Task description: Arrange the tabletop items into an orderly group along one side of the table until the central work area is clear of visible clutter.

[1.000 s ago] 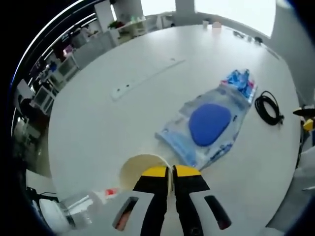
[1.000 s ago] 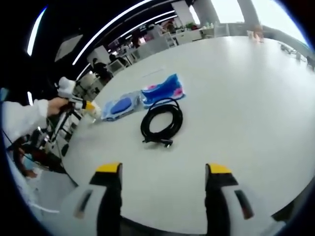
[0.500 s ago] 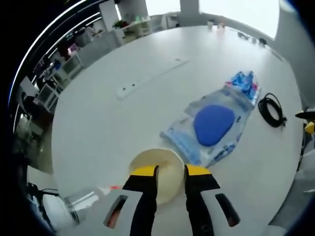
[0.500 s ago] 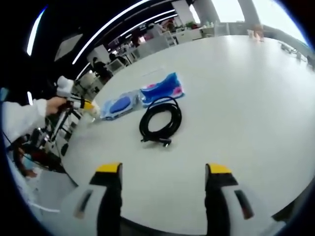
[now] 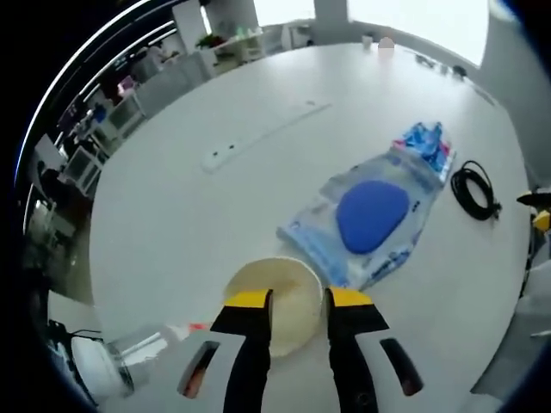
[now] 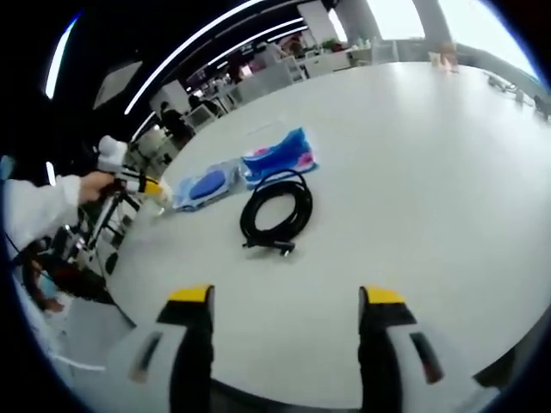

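- In the left gripper view, the left gripper is seen low in the frame with its yellow-tipped jaws set slightly apart, one on either side of the rim of a cream-coloured round paper bowl; whether the rim is actually pinched cannot be told.
- The bowl is found at bottom centre, resting on the white round table near its edge.
- Just up and right of the bowl, a clear plastic pack holding a blue oval pad is laid out, its long axis running diagonally toward the upper right, with its lower end just beside the bowl.
- Further right, a coiled black cable is spotted, well apart from the bowl.
- In the right gripper view, the right gripper is held with jaws wide apart over bare table, nothing between them.
- The cable lies straight ahead of it, centre frame, coil intact, plug end pointing back toward the jaws.
- The right gripper is judged the nearer tool for the cable; the bowl is the left's.
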Demonstrator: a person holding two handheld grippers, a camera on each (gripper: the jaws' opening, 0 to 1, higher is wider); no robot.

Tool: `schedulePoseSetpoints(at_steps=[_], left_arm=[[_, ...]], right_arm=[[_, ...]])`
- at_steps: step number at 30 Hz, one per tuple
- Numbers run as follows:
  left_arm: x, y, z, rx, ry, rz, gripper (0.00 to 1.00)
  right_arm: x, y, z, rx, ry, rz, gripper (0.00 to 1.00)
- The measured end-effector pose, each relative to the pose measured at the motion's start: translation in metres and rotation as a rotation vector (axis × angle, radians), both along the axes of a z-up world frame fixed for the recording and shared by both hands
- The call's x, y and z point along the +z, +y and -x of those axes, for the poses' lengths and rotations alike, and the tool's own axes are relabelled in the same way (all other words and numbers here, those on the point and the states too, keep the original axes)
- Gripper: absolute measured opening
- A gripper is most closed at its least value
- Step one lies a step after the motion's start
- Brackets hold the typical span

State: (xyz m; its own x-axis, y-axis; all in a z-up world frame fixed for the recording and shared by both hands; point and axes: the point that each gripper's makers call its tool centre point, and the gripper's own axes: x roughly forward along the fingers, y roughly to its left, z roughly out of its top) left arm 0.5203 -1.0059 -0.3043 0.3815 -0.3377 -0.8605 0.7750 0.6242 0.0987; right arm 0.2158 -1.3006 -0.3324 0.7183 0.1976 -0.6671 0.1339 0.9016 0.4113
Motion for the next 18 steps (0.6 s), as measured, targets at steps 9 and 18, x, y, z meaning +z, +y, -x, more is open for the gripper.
schedulePoseSetpoints(at_steps=[9,18], left_arm=[[0.007,0.003,0.001,0.005,-0.017,0.008,0.24],[0.022,-0.001,0.009,-0.013,-0.054,0.042,0.33]], right_arm=[[-0.001,0.002,0.001,0.002,0.001,0.000,0.66],[0.006,0.006,-0.007,0.024,-0.020,0.008,0.67]])
